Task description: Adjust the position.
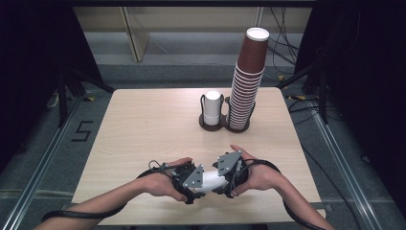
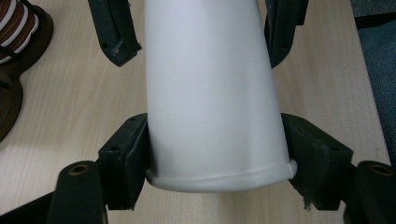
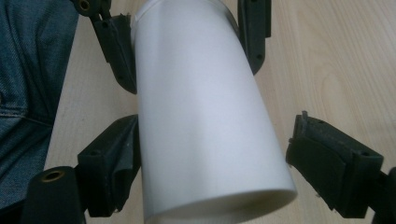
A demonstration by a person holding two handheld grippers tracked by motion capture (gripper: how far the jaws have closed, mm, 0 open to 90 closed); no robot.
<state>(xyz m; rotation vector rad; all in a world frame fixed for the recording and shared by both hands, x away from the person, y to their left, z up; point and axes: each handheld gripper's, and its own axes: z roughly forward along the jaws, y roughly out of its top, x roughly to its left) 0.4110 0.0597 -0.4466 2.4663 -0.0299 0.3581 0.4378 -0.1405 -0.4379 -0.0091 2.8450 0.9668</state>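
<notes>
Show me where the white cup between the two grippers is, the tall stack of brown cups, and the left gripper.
white cup [image 2: 212, 93], left gripper view, middle of its side wall.
stack of brown cups [image 1: 247, 84], high view, middle of the stack.
left gripper [image 2: 215, 161], left gripper view, midway between its fingertips, at the cup's rim.

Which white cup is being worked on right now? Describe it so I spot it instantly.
Start at the wooden table and go to its near edge, where both hands meet. The white cup lies sideways between the left gripper and right gripper. Unlike the upright white stack in the holder, it is off the table.
</notes>
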